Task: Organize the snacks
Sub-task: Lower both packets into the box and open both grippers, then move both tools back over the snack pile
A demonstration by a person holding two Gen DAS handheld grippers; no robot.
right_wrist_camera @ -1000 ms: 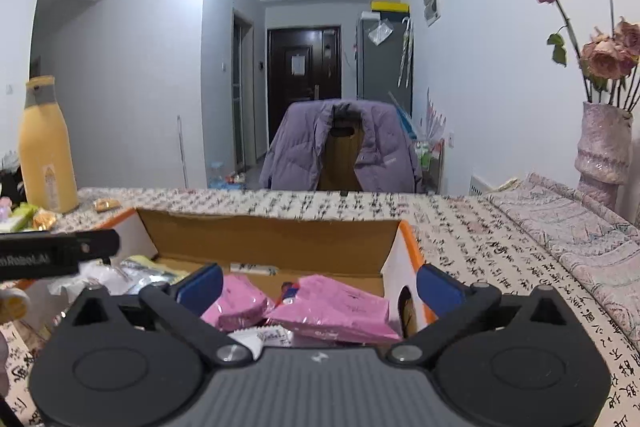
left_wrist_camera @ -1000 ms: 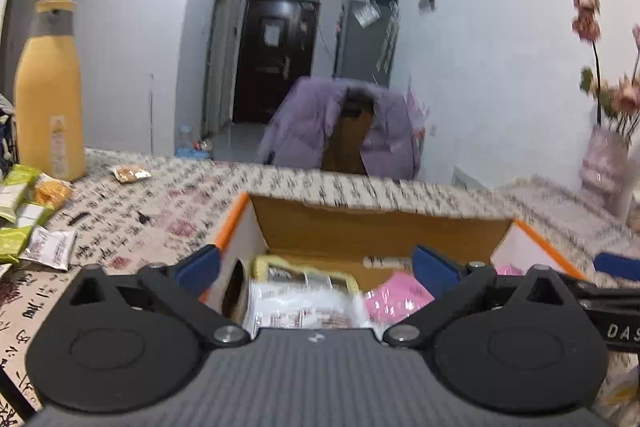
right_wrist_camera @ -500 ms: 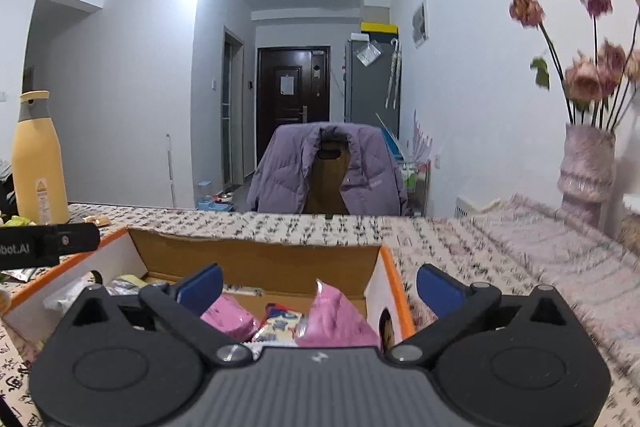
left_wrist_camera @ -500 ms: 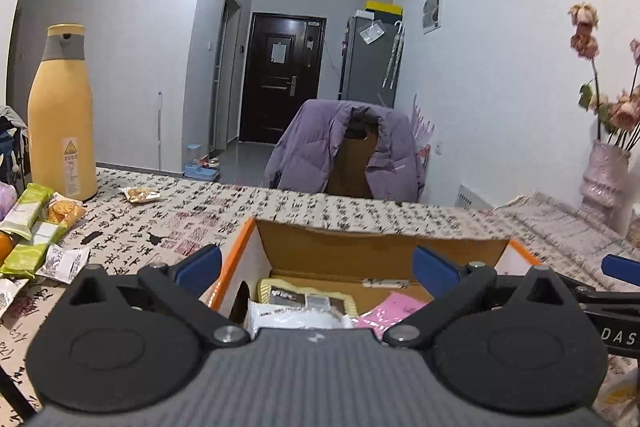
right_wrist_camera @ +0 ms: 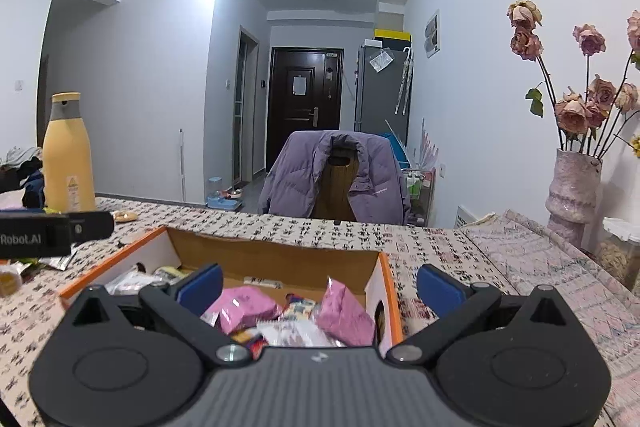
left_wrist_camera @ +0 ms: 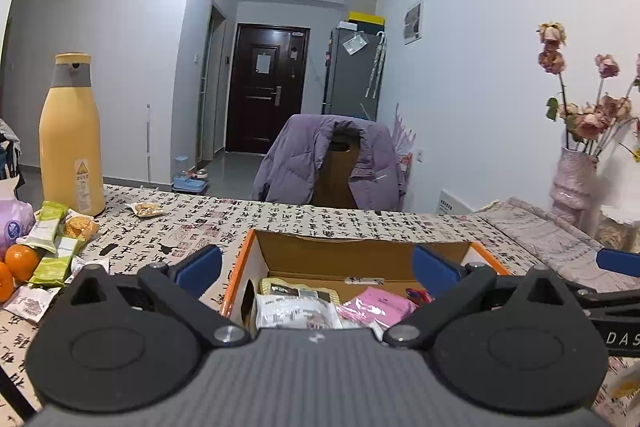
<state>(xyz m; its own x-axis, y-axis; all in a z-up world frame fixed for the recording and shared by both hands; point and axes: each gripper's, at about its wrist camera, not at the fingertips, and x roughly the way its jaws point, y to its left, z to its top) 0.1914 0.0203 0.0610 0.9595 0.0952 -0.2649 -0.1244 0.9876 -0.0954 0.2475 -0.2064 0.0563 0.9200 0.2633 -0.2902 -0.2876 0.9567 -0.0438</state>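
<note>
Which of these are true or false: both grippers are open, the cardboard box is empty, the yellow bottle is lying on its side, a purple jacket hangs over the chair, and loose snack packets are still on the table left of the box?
1. Both the left gripper and the right gripper are open and hold nothing. True.
2. The orange-edged cardboard box is empty. False: it holds packets, among them a pink plastic packet.
3. The tall yellow bottle with a grey collar lies on its side. False: it stands upright on the table.
4. A purple padded jacket hangs over the wooden chair. True.
5. Green snack packets lie on the patterned tablecloth, left of the box. True.
</note>
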